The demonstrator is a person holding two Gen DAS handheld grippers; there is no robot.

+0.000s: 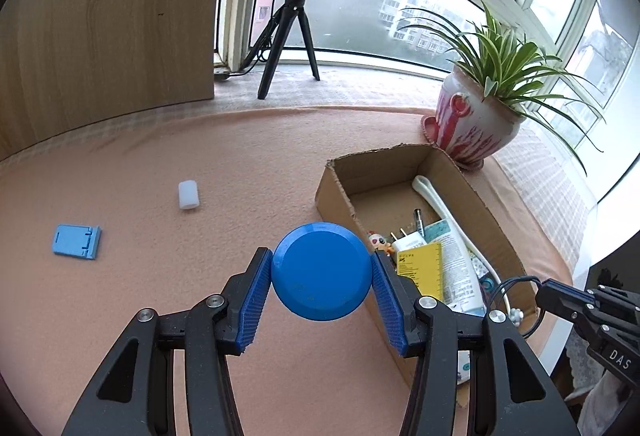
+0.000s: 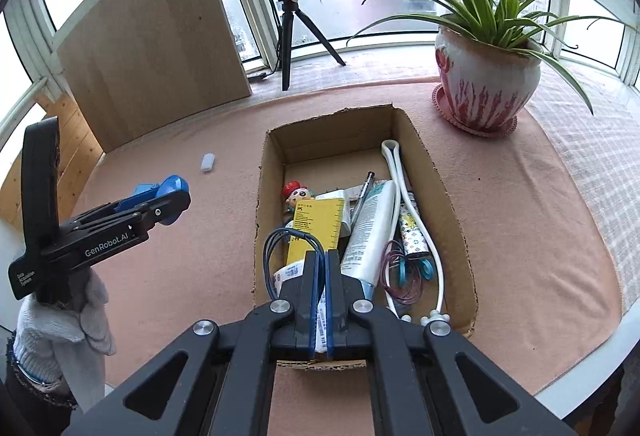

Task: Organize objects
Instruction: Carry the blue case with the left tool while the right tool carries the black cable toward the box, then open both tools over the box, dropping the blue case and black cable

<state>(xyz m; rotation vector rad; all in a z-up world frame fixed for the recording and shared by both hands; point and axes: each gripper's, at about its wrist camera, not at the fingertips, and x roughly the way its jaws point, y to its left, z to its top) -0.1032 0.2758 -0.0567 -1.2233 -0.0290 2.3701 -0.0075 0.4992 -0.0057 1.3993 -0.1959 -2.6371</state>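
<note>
My left gripper (image 1: 321, 257) is shut on a blue round disc (image 1: 322, 272), its ribbed blue pads pressing both sides, above the pink cloth just left of the cardboard box (image 1: 340, 192). From the right wrist view the left gripper (image 2: 172, 202) carries the disc (image 2: 173, 188) left of the box (image 2: 262, 196). My right gripper (image 2: 320, 254) is shut on a looped dark blue cable (image 2: 276, 248) over the box's near end. The box holds a yellow ruler (image 2: 318, 224), a white tube (image 2: 370, 228), a small doll (image 2: 298, 192) and other items.
A small white cylinder (image 1: 189, 196) and a blue phone stand (image 1: 76, 241) lie on the cloth left of the box. A potted plant (image 2: 486, 76) stands behind the box at the right. A ring light on a tripod (image 1: 288, 36) and a wooden board (image 1: 108, 16) stand at the back.
</note>
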